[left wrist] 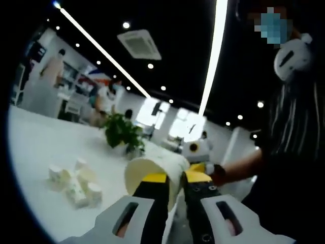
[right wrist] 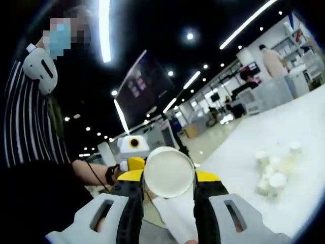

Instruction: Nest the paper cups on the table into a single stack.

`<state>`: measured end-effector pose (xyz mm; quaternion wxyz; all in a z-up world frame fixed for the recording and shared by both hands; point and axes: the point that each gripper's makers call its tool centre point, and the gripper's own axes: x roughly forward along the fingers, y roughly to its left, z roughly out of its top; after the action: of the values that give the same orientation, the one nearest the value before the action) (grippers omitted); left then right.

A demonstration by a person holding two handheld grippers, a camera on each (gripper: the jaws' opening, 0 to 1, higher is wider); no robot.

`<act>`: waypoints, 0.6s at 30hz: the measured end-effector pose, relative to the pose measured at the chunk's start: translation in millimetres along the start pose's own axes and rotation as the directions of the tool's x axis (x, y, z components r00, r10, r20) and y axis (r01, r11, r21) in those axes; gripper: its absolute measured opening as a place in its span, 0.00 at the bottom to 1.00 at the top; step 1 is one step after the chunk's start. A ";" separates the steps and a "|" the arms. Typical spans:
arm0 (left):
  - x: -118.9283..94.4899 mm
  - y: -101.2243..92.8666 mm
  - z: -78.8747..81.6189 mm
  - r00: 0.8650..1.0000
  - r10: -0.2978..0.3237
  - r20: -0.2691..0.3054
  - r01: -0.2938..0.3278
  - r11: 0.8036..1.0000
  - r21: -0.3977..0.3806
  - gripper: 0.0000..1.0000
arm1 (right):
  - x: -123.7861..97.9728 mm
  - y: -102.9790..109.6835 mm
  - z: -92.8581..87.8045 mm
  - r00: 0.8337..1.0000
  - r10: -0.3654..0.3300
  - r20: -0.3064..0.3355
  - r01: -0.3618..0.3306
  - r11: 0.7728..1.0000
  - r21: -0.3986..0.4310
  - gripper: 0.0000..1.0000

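Note:
My left gripper (left wrist: 175,179) is shut on a cream paper cup (left wrist: 147,170), which lies sideways with its open mouth turned left. Just behind that cup I see the right gripper's yellow tips (left wrist: 199,166). In the right gripper view, my right gripper (right wrist: 168,179) is shut on a white paper cup (right wrist: 168,172) whose round end faces the camera, with a white cup wall (right wrist: 177,216) running down between the jaws. The left gripper (right wrist: 133,148) sits close behind it. Several loose paper cups (left wrist: 76,184) (right wrist: 274,175) lie clustered on the white table (left wrist: 35,152) (right wrist: 304,127).
A potted green plant (left wrist: 122,133) stands on the table beyond the cup cluster. A person in a striped shirt (left wrist: 294,132) (right wrist: 25,127) is close beside the grippers, forearm (left wrist: 238,166) reaching in. Other people and desks are far across the room.

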<state>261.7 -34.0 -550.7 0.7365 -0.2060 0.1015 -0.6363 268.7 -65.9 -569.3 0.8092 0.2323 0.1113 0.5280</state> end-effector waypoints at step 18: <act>7.1 -20.5 8.0 0.995 -0.090 -0.044 0.088 0.995 -0.053 0.00 | -0.7 10.3 7.2 0.997 0.062 0.053 -0.062 0.998 0.001 0.36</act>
<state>247.9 -41.8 -533.9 0.6993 -0.2143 0.1255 -0.6703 263.2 -65.0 -558.0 0.7948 0.2506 0.0834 0.5464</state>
